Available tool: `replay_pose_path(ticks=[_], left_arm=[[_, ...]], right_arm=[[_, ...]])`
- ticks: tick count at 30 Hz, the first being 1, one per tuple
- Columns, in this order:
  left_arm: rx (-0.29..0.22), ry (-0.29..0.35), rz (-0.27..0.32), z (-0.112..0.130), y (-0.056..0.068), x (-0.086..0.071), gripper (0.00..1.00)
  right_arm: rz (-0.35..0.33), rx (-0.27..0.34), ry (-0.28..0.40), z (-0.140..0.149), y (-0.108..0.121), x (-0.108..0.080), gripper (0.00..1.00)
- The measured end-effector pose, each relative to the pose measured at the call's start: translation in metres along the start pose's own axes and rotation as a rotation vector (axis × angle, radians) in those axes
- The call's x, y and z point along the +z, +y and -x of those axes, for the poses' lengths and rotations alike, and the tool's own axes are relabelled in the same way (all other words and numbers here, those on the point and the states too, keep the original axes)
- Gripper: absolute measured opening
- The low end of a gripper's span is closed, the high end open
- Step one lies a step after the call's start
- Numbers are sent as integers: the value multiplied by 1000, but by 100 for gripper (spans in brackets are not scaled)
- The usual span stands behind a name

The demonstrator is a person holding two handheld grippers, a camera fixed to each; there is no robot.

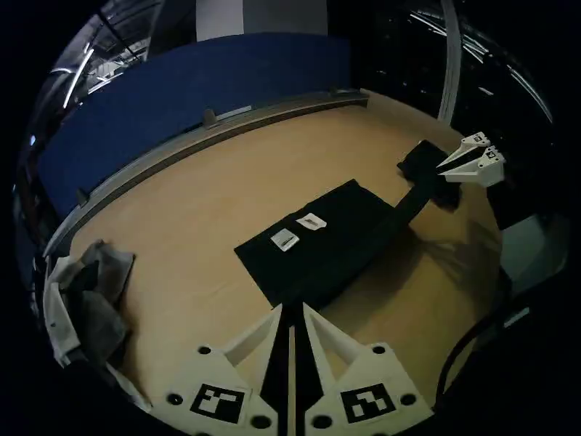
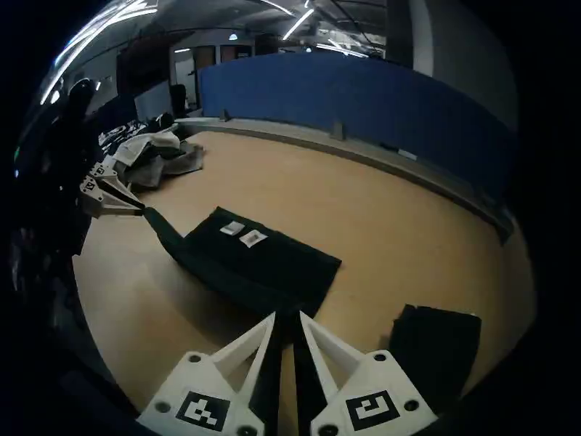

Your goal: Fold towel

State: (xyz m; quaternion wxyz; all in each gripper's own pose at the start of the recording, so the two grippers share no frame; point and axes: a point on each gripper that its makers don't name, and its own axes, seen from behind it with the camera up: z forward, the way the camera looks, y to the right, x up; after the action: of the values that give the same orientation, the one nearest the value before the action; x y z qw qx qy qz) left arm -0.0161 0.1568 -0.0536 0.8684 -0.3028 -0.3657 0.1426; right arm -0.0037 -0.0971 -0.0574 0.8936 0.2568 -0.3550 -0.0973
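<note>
Pinching one corner of the black towel (image 1: 327, 240), the left claw (image 1: 292, 311) sits at the bottom centre of the left gripper view, its two white fingers drawn close with dark fabric caught between them. The right claw (image 2: 287, 317) does the same at the bottom centre of the right gripper view, its fingers pressed onto the neighbouring corner. Between the two, the held edge of the towel is raised off the table (image 1: 218, 182) and sags a little, while the rest lies flat in the middle of the wooden top.

Holding both corners of one edge probably lets that edge be carried over evenly onto the far edge, so the fold should come out square. Two small white tags (image 1: 311, 221) lie on the flat part, facing up.

A folded dark cloth (image 2: 436, 349) rests apart at the lower right of the right gripper view, likely one already done. A heap of grey and white cloths (image 1: 94, 291) waits at the lower left of the left gripper view, and a blue partition (image 1: 181, 87) runs along the table's far side.
</note>
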Motion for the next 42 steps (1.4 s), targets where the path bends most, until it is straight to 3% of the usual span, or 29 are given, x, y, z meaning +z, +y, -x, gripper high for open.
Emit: replay_pose_path(ticks=[14,27,42], left_arm=[[-11,-8,-16,-15,-25,41,5],[-4,-64,-13,-7,-44,87,5],[-15,-113,-28,2,-60,119,6]], right_arm=[[23,17,-10,-11,29,45,8],[31,75,-89,-2,48,95,8],[55,100,-153,5,61,126,9]])
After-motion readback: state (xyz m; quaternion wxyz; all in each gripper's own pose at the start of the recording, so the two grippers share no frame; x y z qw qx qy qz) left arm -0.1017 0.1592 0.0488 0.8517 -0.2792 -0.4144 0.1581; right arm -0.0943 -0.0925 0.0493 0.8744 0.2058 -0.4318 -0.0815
